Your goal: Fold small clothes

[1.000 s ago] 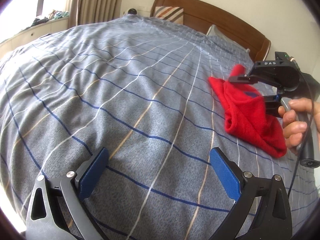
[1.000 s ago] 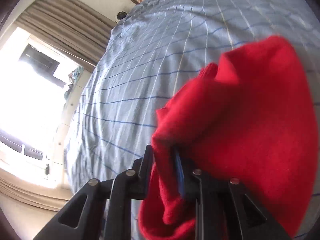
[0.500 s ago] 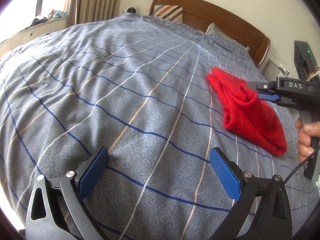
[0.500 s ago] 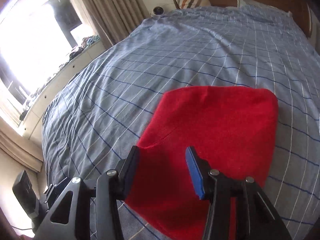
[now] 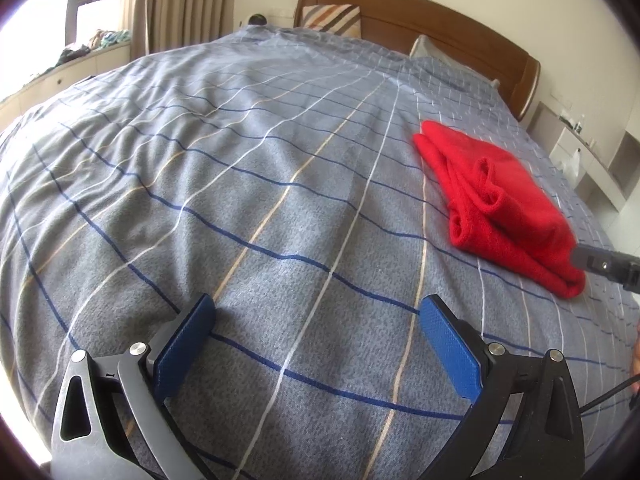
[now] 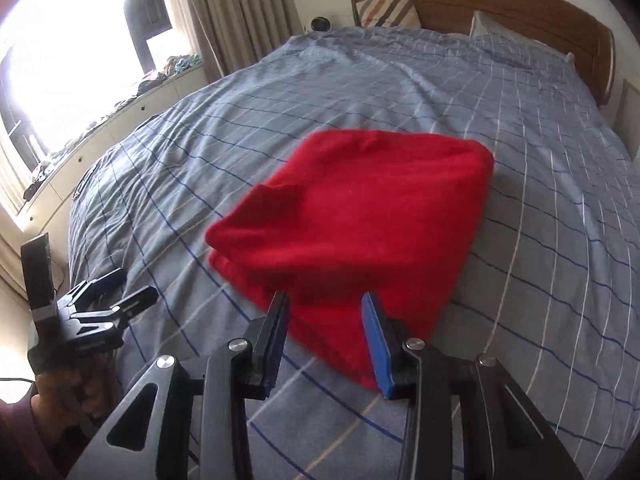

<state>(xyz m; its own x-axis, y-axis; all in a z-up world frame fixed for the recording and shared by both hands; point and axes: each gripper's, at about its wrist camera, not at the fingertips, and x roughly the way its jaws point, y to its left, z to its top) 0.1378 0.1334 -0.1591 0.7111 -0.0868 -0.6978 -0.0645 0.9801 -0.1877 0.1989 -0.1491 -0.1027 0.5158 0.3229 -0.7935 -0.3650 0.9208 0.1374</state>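
Red fleece garment (image 6: 360, 216), folded, lay on the grey checked bed (image 6: 540, 208) at frame centre, its near edge between the open jaws of the empty right hand-held gripper (image 6: 325, 340), while the open left hand-held gripper (image 5: 316, 344) hovered farther off.

A bedroom in a home. A wide bed (image 5: 248, 184) fills both views, covered with a grey-blue checked duvet (image 6: 540, 208) and backed by a curved wooden headboard (image 5: 448, 36). A striped cushion (image 6: 386, 10) and a pale pillow (image 5: 434, 54) lean against the headboard. Beige floor-length curtains (image 6: 236, 12) hang beside a bright window (image 6: 72, 52); below it runs a low cabinet (image 6: 120, 120) with round knobs, its top strewn with clothes. Pale built-in shelving (image 5: 592, 160) stands at the bed's far side.
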